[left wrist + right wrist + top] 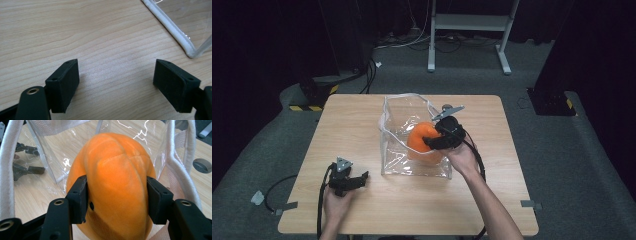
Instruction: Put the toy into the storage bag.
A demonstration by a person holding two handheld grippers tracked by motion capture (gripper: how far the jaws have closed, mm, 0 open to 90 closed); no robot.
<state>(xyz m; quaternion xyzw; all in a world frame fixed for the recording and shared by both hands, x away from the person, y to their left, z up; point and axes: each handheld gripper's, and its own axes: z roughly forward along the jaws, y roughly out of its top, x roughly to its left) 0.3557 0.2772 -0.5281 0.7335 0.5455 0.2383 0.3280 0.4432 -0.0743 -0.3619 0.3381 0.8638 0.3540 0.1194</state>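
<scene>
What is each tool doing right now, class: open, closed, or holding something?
Left tool: open, nothing between its jaws, above the table.
Right tool: pads against the orange plush pumpkin in the clear bag.

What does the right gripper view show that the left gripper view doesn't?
Right gripper view: the right gripper with both pads against an orange plush pumpkin inside the clear bag, plus the left gripper seen through the plastic.

Left gripper view: the left gripper with jaws wide apart and nothing between them, over bare table.

Both: the clear bag with its white edging, and the wooden tabletop.
</scene>
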